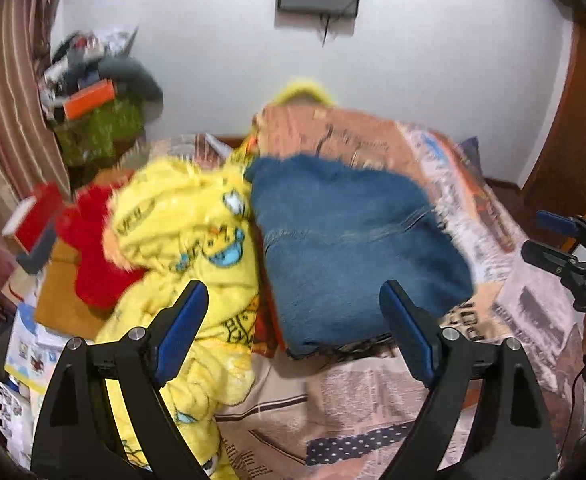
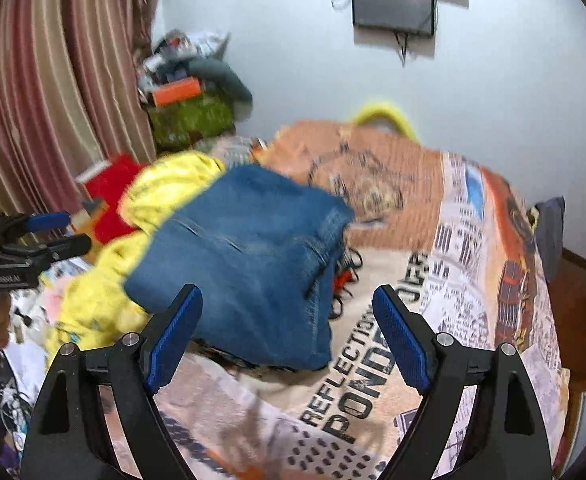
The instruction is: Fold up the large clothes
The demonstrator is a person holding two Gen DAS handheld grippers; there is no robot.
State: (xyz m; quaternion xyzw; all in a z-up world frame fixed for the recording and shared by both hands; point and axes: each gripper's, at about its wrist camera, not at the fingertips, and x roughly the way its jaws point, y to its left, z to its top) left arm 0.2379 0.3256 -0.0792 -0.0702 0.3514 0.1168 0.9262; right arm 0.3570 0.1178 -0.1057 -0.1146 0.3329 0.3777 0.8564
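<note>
Two tongs, both spread open, empty | curtain (image 1: 9,92): striped, pleated | robe (image 1: 185,232): yellow fleece, printed, crumpled, touching jeans' left edge | jeans (image 1: 349,240): blue denim, folded rectangular stack, flat on printed bedspread (image 1: 373,400), just ahead of left tongs (image 1: 293,320) and right tongs (image 2: 287,320).

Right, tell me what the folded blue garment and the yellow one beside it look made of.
Folded blue garment: apparently denim, matte, with a faded wash and stitched seams. Yellow garment: seemingly plush fleece with a fuzzy nap and cartoon prints, though motion blur leaves this uncertain.
</note>
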